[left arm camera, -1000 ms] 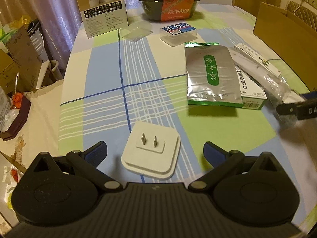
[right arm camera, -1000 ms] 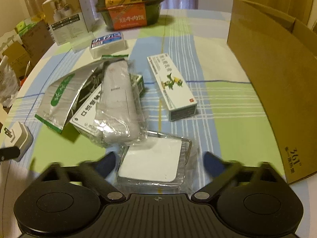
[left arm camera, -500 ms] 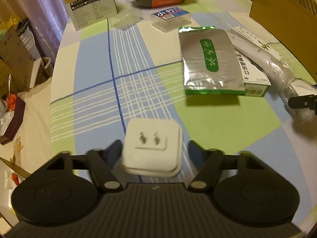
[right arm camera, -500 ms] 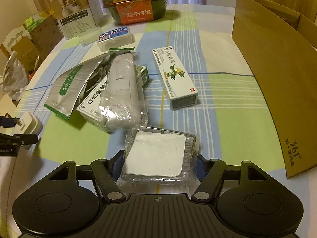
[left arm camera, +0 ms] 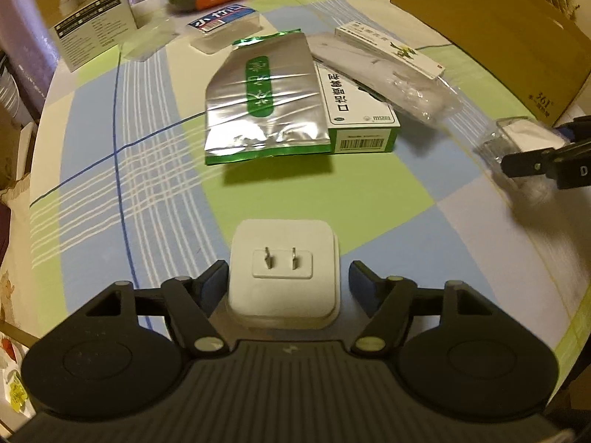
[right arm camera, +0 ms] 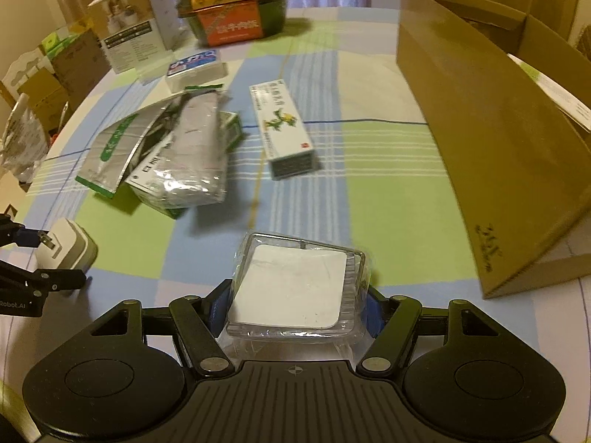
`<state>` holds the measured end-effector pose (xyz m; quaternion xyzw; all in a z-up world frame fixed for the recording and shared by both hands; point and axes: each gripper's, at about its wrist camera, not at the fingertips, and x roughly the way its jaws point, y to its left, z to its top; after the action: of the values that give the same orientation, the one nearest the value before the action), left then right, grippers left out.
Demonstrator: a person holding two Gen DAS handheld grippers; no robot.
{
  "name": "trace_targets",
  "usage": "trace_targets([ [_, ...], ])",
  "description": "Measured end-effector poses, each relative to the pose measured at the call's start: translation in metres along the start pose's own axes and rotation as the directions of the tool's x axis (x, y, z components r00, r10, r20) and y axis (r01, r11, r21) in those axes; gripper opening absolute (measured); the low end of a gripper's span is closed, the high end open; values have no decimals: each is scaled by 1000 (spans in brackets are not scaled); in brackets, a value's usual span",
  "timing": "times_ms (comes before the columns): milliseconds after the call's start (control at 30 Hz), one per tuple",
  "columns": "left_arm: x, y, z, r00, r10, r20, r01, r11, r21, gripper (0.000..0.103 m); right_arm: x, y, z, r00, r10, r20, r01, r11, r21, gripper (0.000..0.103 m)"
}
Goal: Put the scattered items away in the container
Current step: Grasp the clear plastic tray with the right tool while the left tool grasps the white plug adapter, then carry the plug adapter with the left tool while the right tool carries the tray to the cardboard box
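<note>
My left gripper (left arm camera: 284,277) is shut on a white two-prong plug adapter (left arm camera: 282,277), prongs facing up; the same adapter (right arm camera: 66,247) shows at the far left of the right wrist view. The right gripper (right arm camera: 295,299) is shut on a clear plastic case (right arm camera: 291,288) with a white insert, held just above the checked tablecloth. That case (left arm camera: 517,140) also appears at the right edge of the left wrist view. An open brown cardboard box (right arm camera: 480,147) stands on the right.
A silver-green foil pouch (left arm camera: 266,96) lies on a white-green box (left arm camera: 354,110), beside a plastic-wrapped white item (left arm camera: 388,77) and a long white medicine box (right arm camera: 282,125). Farther back are a blue-labelled case (right arm camera: 195,66), a white carton (right arm camera: 133,29) and a dark bowl (right arm camera: 232,18).
Both grippers went from open to shut, the left on the plug adapter and the right on the clear case. Both items have since been raised, and the left view has swung right.
</note>
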<state>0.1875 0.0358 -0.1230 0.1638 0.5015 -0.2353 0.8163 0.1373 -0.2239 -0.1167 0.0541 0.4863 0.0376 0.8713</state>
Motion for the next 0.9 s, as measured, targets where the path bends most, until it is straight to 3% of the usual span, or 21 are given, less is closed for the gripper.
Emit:
trace_targets([
  [133,4,1,6,1000,-3,-18,3,1000,-7,70,1,-5,0,1000,5,-8,-5,1000,2,71],
  [200,4,2,6,1000,-11,-24,11,1000,-16,60,3,-6,0,1000,13,-13,-12,1000,6,71],
  [467,-13,-22,11,1000,-29,-2,29,1000,-10,60,-15,-5,1,999,39,21,-38,999,-13,70],
  [900,-69,-104,57,990,-99,103,96,995,32,60,-113,-43,12,983,14,185,-15,1000,7,70],
])
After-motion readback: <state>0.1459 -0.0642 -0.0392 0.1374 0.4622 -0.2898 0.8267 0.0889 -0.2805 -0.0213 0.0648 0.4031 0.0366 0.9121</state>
